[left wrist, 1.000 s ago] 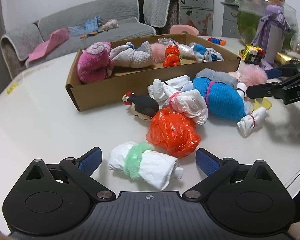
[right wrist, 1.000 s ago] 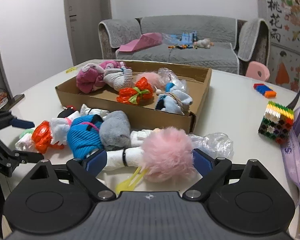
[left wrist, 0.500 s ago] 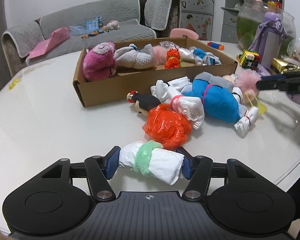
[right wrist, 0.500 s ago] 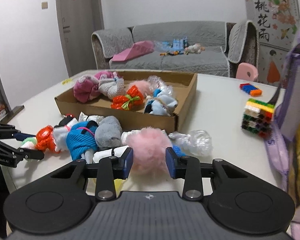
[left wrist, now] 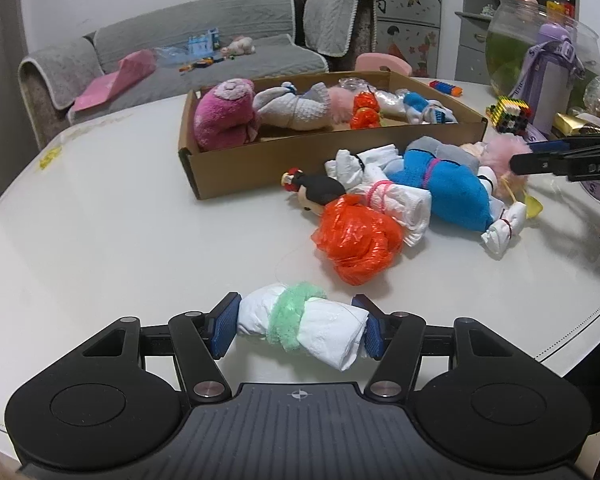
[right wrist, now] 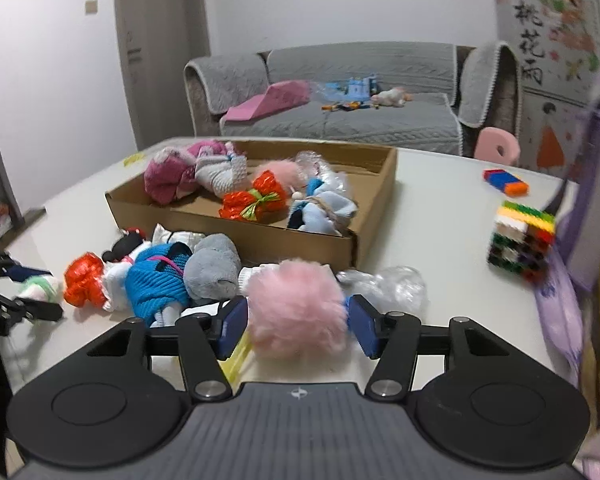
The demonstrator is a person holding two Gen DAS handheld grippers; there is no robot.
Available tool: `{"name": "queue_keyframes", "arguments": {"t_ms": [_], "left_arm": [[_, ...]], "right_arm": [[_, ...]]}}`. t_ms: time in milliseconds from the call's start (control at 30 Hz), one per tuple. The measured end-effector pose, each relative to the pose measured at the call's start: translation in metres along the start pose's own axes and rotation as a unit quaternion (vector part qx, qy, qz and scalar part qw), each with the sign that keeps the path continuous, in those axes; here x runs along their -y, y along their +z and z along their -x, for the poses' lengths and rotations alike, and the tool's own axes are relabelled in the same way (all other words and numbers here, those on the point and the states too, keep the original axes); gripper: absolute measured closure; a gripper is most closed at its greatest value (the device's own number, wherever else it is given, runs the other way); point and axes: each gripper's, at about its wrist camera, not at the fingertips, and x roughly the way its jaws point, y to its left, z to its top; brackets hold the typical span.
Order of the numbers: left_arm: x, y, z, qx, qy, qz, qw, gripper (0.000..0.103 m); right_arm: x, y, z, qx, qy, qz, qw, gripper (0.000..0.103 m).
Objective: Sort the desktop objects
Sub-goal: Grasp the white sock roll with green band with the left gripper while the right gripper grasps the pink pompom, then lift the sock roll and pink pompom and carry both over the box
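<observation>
Right, shallow brown cardboard box [left wrist: 332, 160] sits mid-table, open-topped. Inside, from one end: a magenta-pink fuzzy rolled bundle [left wrist: 224, 120], a grey-white knit bundle [left wrist: 296, 108], a pale pink fluffy ball [right wrist: 284, 170], a red-orange crinkly plastic bow w/ green tie [right wrist: 254, 200], some clear plastic wrap [right wrist: 316, 162], and a light blue & white tied sock bundle [right wrist: 324, 210]. Far end of the box is bare cardboard.

Round white glossy table [left wrist: 100, 232] carries a loose pile just beside the box: small black-haired doll figure [left wrist: 318, 192], orange-red crumpled plastic bag ball [left wrist: 358, 236], white cloth roll tied w/ pink string [left wrist: 396, 204], bright blue knit bundle [left wrist: 444, 192] touching a grey plush piece [right wrist: 214, 266]. Farther along: multicolour block cube [right wrist: 520, 240], blue-orange toy blocks [right wrist: 506, 182], purple bottle w/ strap [left wrist: 552, 72], round glass fishbowl w/ green water [left wrist: 540, 40]. Grey quilted sofa [right wrist: 360, 96] behind, w/ a pink cushion [right wrist: 272, 98] and toys on the seat; door and white walls beyond.

Left gripper [left wrist: 298, 326]: blue pads pressed on both ends of a white cloth roll w/ mint-green fuzzy band [left wrist: 300, 326], roll lying crosswise between them, clamped, at the table's near edge, well apart from the box.

Right gripper [right wrist: 296, 326]: jaws opening around a pink fluffy pom-pom ball [right wrist: 296, 308], which sits between them near the box's corner. Left pad looks to be at the fur's edge, right pad shows a small gap; can't tell if it's bearing any grip. Crumpled clear plastic [right wrist: 388, 286] just beyond.
</observation>
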Motion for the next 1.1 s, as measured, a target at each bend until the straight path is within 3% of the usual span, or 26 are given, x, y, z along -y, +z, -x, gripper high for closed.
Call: {"name": "queue_keyframes", "arguments": {"t_ms": [133, 167, 200, 300, 533, 733, 1100], "left_arm": [[-0.004, -0.001, 0.001, -0.001, 0.003, 0.006, 1.0, 0.037], [-0.005, -0.001, 0.002, -0.001, 0.003, 0.007, 1.0, 0.037], [-0.005, -0.001, 0.002, 0.0, 0.003, 0.009, 1.0, 0.037], [-0.007, 0.0, 0.003, 0.001, 0.001, 0.014, 0.9999, 0.037], [-0.008, 0.004, 0.009, 0.015, 0.001, 0.018, 0.9997, 0.037], [-0.014, 0.013, 0.02, 0.029, 0.016, 0.016, 0.9993, 0.037], [-0.022, 0.05, 0.036, 0.059, 0.031, -0.004, 0.9978, 0.037]], "right_arm": [[-0.003, 0.002, -0.017, -0.018, -0.006, 0.017, 1.0, 0.05], [-0.003, 0.002, -0.019, -0.023, -0.005, 0.02, 1.0, 0.054], [-0.004, 0.002, -0.017, -0.024, -0.002, 0.018, 1.0, 0.064], [-0.005, -0.003, -0.002, -0.017, -0.004, 0.013, 1.0, 0.073], [0.017, -0.008, 0.049, 0.042, 0.005, -0.059, 0.997, 0.073], [0.04, -0.005, 0.061, 0.087, 0.034, -0.134, 0.987, 0.073], [0.034, 0.015, 0.071, 0.112, 0.035, -0.122, 0.986, 0.073]]}}
